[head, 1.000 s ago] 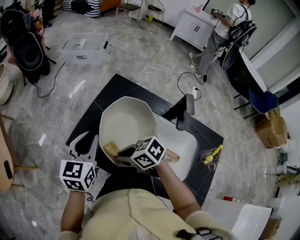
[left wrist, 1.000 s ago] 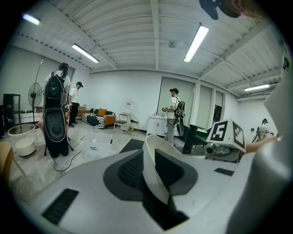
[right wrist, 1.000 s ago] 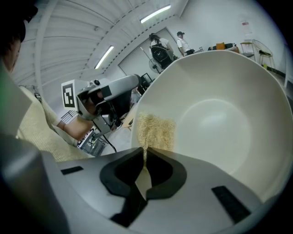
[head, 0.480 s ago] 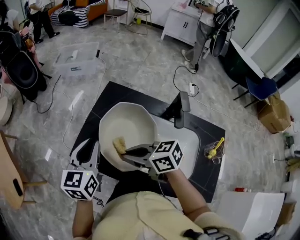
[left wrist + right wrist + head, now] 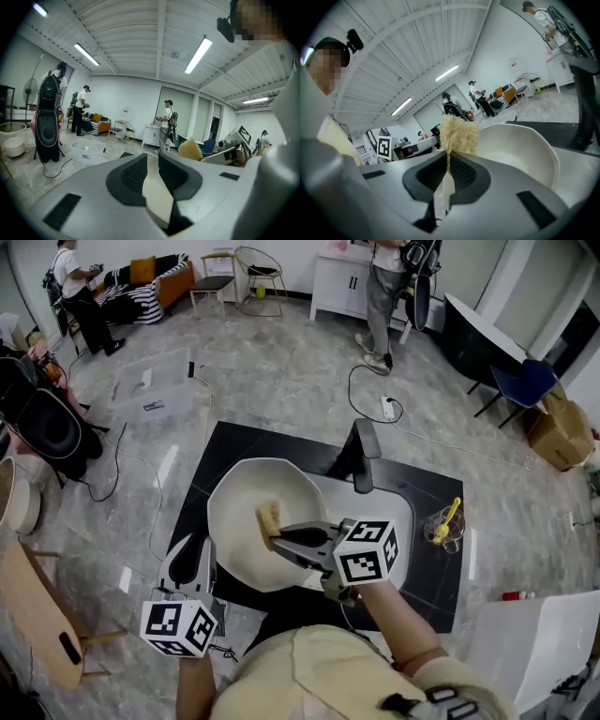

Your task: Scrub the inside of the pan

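A cream, many-sided pan (image 5: 239, 507) sits on the black counter, partly over the white sink (image 5: 398, 521). A yellow sponge (image 5: 269, 518) lies against the pan's inner floor near its middle, and my right gripper (image 5: 275, 535) is shut on it, reaching in from the near right. In the right gripper view the sponge (image 5: 459, 133) sticks up past the jaw tips with the pan wall (image 5: 525, 150) behind it. My left gripper (image 5: 201, 547) is at the pan's near-left edge, shut on a cream strip (image 5: 157, 187) that looks like the pan's handle.
A black faucet (image 5: 361, 454) stands behind the sink. A glass holding a yellow tool (image 5: 443, 526) sits on the counter at the right. On the floor beyond are cables, a clear bin (image 5: 150, 385), and people standing at the far wall.
The right gripper has carried the sponge from the pan's near-left edge inward to its middle. The left gripper has kept its place at the pan's edge.
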A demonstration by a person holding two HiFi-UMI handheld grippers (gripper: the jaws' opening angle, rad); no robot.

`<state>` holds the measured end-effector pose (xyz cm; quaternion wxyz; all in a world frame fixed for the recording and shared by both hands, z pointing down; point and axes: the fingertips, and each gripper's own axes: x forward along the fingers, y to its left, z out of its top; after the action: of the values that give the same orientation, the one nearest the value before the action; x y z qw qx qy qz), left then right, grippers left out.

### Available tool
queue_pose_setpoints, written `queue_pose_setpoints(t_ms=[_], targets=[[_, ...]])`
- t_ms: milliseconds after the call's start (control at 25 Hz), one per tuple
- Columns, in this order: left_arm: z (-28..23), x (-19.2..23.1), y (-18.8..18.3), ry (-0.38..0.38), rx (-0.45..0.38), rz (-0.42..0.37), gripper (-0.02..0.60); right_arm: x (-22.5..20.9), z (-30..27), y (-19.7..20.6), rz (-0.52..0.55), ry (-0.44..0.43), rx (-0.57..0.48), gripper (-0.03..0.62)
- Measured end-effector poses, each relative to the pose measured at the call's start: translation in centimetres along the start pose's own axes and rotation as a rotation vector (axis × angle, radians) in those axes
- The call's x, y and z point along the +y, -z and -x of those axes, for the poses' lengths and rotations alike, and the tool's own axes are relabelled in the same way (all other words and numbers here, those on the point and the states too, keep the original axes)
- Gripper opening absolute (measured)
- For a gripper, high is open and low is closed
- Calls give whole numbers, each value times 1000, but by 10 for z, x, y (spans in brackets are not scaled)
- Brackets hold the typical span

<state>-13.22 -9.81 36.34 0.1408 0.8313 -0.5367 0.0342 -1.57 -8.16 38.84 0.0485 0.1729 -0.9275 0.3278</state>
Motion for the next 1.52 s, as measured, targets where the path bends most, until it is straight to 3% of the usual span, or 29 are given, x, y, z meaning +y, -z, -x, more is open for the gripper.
queue_pose_setpoints(t_ms=[240, 480, 960, 1520], targets=[[-2, -7, -10, 22, -10, 15, 81, 2, 19, -23, -25, 9, -120, 32], [-4, -12, -13, 26, -8, -11, 80, 0, 27, -30, -29, 50, -169, 31], [-9, -13, -6, 30, 19, -27, 80, -10, 26, -23, -14, 114, -143, 29], [-13, -16, 5, 49, 70, -49, 80, -10, 17, -17, -47, 83, -119, 29]])
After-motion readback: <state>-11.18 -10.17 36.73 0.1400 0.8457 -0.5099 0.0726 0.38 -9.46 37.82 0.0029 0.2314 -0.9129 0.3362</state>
